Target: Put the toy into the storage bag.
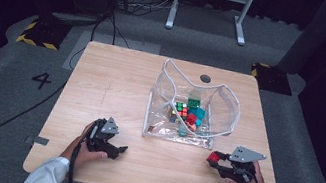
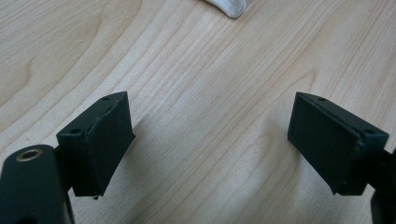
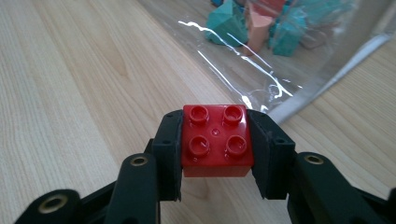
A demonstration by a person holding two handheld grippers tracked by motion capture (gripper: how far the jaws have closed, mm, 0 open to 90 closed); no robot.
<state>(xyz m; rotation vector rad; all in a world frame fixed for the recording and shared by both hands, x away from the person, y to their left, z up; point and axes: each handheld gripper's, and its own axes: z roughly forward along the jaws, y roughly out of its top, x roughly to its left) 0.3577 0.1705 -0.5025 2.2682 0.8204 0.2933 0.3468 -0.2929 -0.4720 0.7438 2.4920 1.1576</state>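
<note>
a: where's the red brick (image 3: 217, 140)?

b: clamped between the jaws of the right gripper (image 3: 215, 144), studs up, low over the tabletop (image 1: 116, 83) near its front right corner. its underside is hidden by the jaws, so i can't tell whether it touches the wood. in the high view it's only a small red blob at the gripper's tip.

a: and the left gripper (image 2: 210, 140)?

b: jaws wide apart, nothing between them but bare wood. it sits near the front edge, left of the middle. a pale scrap at the top edge of the left gripper view is cut off; likely the trim of the bag.

a: the bag?

b: a clear plastic bag (image 1: 221, 109) with white piping stands open right of the tabletop's middle, just beyond the brick. inside is a heap of toys (image 1: 188, 114): teal blocks, a green one, something red, a small colour cube. glare and folds in the plastic blur them, and the ones underneath can't be made out. the right gripper view cuts the heap off at its top edge.

a: hands?

b: each grips its tool from behind; white sleeves are cut off at the bottom edge.
</note>
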